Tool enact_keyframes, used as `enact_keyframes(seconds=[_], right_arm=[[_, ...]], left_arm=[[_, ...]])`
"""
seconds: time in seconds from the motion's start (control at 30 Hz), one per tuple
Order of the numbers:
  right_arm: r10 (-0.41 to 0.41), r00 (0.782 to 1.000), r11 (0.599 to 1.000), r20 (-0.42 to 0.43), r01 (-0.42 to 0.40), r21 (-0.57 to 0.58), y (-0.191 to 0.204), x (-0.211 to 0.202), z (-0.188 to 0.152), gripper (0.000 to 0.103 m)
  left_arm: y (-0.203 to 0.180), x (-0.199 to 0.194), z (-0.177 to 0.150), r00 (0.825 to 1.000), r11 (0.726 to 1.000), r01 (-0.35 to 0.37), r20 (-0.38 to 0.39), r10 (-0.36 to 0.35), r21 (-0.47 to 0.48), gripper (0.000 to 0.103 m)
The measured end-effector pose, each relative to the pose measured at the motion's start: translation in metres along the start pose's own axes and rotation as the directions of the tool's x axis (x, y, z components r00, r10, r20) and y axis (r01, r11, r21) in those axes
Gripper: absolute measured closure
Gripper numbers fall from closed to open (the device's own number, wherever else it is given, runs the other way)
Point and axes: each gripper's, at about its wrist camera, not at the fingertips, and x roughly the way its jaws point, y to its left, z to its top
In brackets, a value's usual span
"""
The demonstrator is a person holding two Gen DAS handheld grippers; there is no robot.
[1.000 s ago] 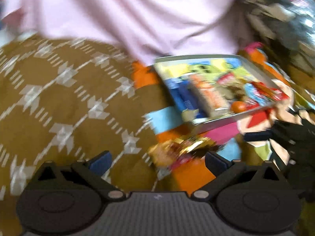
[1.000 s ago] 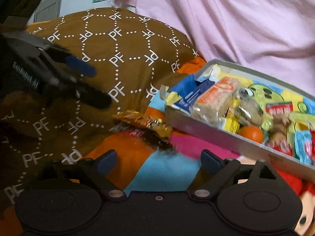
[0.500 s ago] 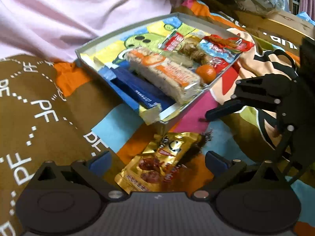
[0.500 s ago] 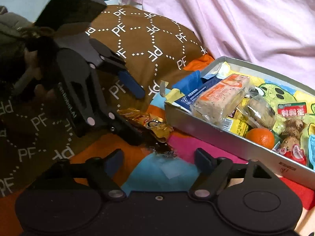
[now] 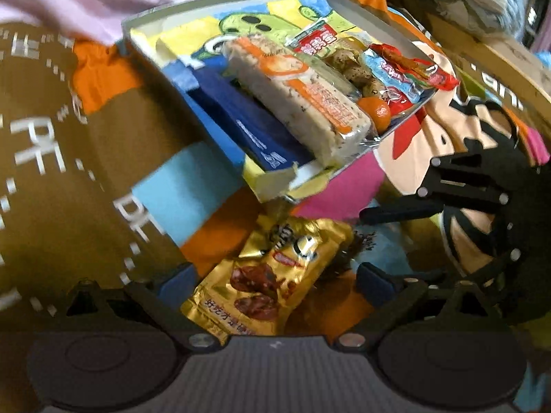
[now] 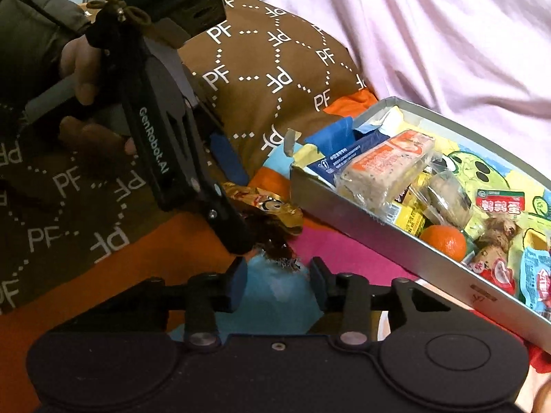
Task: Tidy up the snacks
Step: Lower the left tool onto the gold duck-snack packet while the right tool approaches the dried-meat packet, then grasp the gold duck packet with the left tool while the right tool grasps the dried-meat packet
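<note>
A: Left wrist view first. Gold snack packet (image 5: 272,275) flat on the bedspread (image 5: 193,186), low centre, just beyond 6 o'clock of the tray (image 5: 358,10) corner. Left gripper (image 5: 272,284) over it, pads wide apart, one at 9 o'clock of the packet, the other at 3; no visible contact with the foil.

B: Step in hand?

A: Judged: pick-up of the loose packet for the tray. Best done with the pads lowered onto the packet's two long edges and closed on the middle of the bag, not on the crimped end; foil likely slippery and crushable, so a gentle close.

B: Anything else there?

A: Right gripper (image 5: 370,214) at 3 o'clock, fingers drawn together, tip just beside the packet's upper right corner. Touching or not: cannot tell. Tray already crowded: rice bar (image 5: 296,93), blue box (image 5: 248,127), orange (image 5: 374,114).

B: Right wrist view?

A: Right gripper (image 6: 278,284) low centre, jaws just closed in, now nearly together with a narrow gap; nothing between the pads, only bedspread (image 6: 275,292) beneath. Left gripper (image 6: 237,206) at 10 o'clock, astride the gold snack packet (image 6: 267,206), jaws apart. Tray (image 6: 378,237) at 2 o'clock, near the packet, not touching. Free spot in the tray: hard to pick out.
</note>
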Motion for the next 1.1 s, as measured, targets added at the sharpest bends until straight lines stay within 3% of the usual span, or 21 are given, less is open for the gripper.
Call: enact_keyframes(seconds=[0.13, 0.23, 0.3, 0.4, 0.47, 0.57, 0.63, 0.73, 0.97, 1.1], right_arm=[[0.021, 1.000, 0.999, -0.002, -0.021, 0.032, 0.004, -0.012, -0.003, 0.065], [0.038, 0.999, 0.998, -0.016, -0.037, 0.048, 0.005, -0.018, -0.004, 0.064], [0.038, 0.999, 0.999, -0.022, -0.037, 0.040, 0.002, -0.018, 0.000, 0.060], [0.063, 0.998, 0.996, -0.015, -0.062, 0.056, -0.006, -0.016, 0.009, 0.053], [0.095, 0.995, 0.994, -0.034, -0.093, 0.060, -0.009, -0.009, 0.013, 0.037], [0.150, 0.986, 0.985, -0.066, -0.144, 0.098, -0.016, 0.008, 0.015, 0.030], [0.166, 0.984, 0.978, -0.063, -0.157, 0.135, -0.019, 0.014, 0.016, 0.031], [0.131, 0.990, 0.985, -0.061, -0.123, 0.122, -0.014, 0.015, 0.017, 0.052], [0.037, 0.994, 0.999, -0.103, -0.037, -0.005, 0.014, 0.002, 0.013, 0.057], [0.035, 0.991, 0.999, -0.127, -0.036, -0.003, 0.022, -0.010, 0.003, 0.058]], left_arm=[[0.001, -0.006, -0.010, 0.999, 0.996, 0.035, 0.000, -0.035, -0.079, 0.012], [0.004, -0.013, -0.017, 0.997, 0.985, 0.079, 0.009, -0.078, -0.153, 0.012], [0.004, -0.016, -0.019, 0.997, 0.985, 0.071, 0.015, -0.069, -0.160, 0.012], [0.010, -0.015, -0.016, 0.999, 0.978, 0.034, 0.021, -0.031, -0.205, 0.012], [0.016, -0.013, -0.012, 0.999, 0.970, 0.028, 0.023, -0.023, -0.241, 0.012], [0.017, -0.007, -0.005, 1.000, 0.974, 0.015, 0.017, -0.012, -0.226, 0.012], [0.015, -0.002, 0.001, 1.000, 0.977, -0.003, 0.002, 0.003, -0.214, 0.012], [0.010, 0.004, 0.007, 1.000, 0.978, -0.024, -0.014, 0.021, -0.206, 0.014], [0.015, 0.000, 0.005, 0.998, 0.948, -0.028, -0.058, 0.010, -0.316, 0.033], [0.008, -0.007, -0.005, 0.998, 0.935, -0.029, -0.060, 0.008, -0.354, 0.039]])
